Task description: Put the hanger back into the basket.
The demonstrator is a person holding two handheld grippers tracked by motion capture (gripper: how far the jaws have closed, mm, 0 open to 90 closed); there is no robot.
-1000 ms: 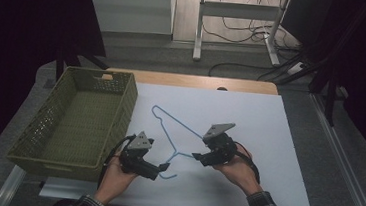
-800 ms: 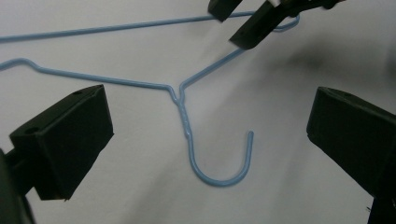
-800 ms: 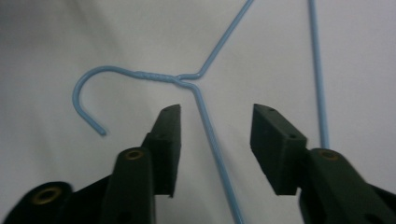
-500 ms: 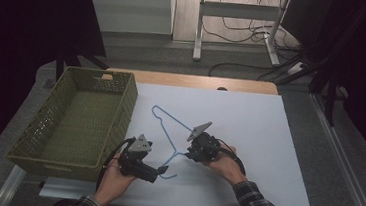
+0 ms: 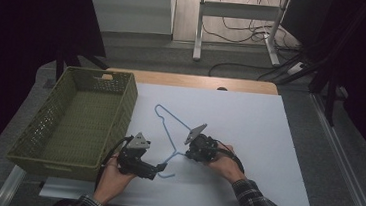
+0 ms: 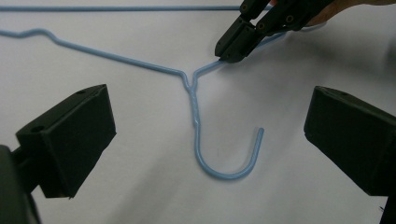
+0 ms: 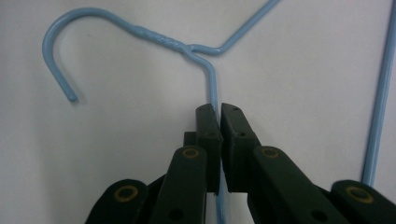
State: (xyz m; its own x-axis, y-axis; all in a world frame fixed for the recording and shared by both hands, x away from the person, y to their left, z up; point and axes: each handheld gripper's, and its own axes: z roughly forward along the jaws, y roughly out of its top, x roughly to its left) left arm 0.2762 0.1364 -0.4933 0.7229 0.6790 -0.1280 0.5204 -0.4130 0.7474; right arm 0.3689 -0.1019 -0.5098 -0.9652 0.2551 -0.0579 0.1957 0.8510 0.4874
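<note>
Lying flat on the white surface (image 5: 249,124): one light-blue wire clothes hanger (image 5: 166,126), placed left of centre and toward the near edge. Its hook (image 6: 229,161) points toward the near edge, its open end turned to the right in the high view; the twisted neck sits just above it. The long axis, the straight bottom wire, runs roughly from the far edge to the near edge, slanting slightly to the right as it comes nearer, with the shoulder bend at the far end.

Right tool (image 7: 218,109): jaws pressed together on the hanger's sloping shoulder wire, just beside the neck, the wire passing between them.

Left tool (image 6: 205,135): jaws wide apart, one on each side of the hook, touching neither hook nor neck; held just beside the near left edge.

Olive-green woven plastic basket (image 5: 76,119): stands along the left edge of the surface, partly overhanging it.

No brand, label or writing can be read on any item.
</note>
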